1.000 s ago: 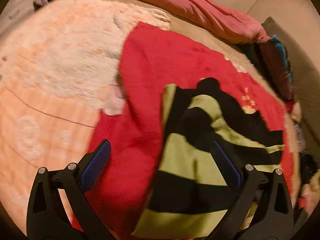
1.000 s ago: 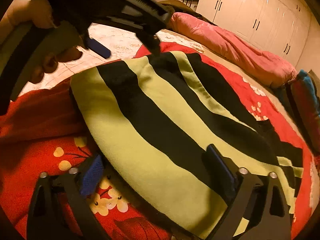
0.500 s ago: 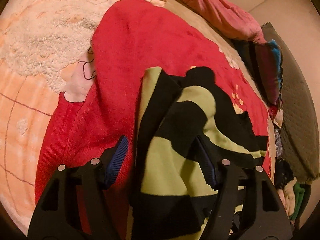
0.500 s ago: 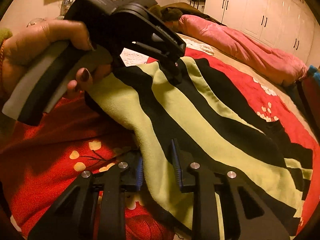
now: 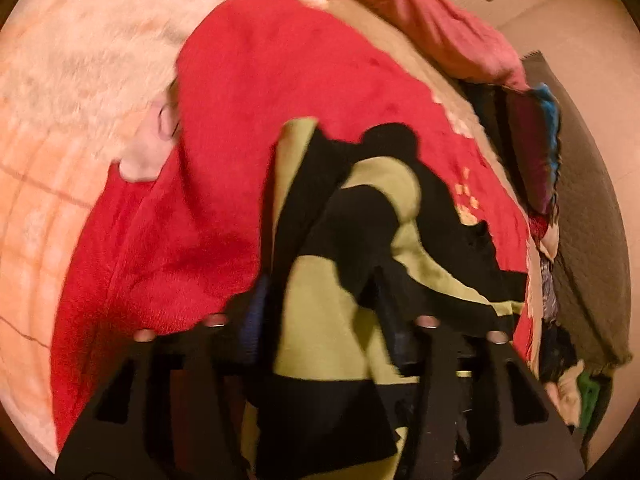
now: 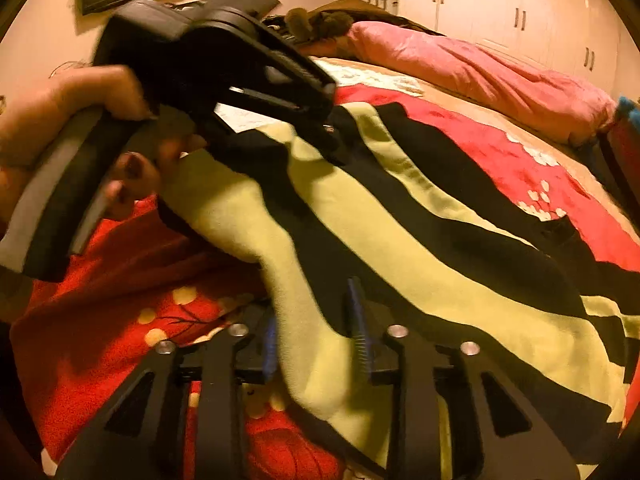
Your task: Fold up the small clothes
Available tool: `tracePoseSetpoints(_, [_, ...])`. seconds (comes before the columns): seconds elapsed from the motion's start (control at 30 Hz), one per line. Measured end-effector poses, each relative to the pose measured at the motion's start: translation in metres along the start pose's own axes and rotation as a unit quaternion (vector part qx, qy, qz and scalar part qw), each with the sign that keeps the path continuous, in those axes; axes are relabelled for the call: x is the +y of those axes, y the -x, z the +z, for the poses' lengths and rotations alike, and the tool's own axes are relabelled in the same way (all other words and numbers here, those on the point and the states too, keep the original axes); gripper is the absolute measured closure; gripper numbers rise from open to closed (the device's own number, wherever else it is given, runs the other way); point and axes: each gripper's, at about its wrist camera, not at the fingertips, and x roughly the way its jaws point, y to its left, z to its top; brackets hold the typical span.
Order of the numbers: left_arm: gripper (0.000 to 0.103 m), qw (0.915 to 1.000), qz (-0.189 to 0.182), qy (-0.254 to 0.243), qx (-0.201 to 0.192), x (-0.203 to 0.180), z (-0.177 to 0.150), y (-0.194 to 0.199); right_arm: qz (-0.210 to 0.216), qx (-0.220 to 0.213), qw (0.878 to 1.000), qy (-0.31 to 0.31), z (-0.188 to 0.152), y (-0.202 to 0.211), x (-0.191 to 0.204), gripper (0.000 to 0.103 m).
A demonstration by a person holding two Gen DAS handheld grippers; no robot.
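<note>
Where striped garment [image 6: 400, 216] lies, pink duvet [image 6: 472, 68] borders red blanket [image 6: 520, 168].

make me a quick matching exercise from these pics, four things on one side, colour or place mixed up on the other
Things:
1. striped garment
2. blanket
3. duvet
4. cupboards

Colour or place:
A. pink, bunched at the far side of the bed
B. along the back wall
C. green and black
D. red, spread under the garment

Pairs: 1-C, 2-D, 3-A, 4-B
</note>
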Motion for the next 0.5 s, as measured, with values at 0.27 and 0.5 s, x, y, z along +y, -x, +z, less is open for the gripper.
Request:
tracePoseSetpoints(0.27, [0.081, 0.9993, 0.012, -0.019, -0.030, -0.015, -0.009, 0.003, 0.008, 0.004, 1.000, -0.010, 0.001, -0.003, -0.007, 0.079])
tracePoseSetpoints(0.5, [0.090, 0.9984, -0.019, -0.010, -0.052, -0.021, -0.015, 0.022, 0.018, -0.008, 1.000, -0.018, 0.005, 0.006, -0.008, 0.092])
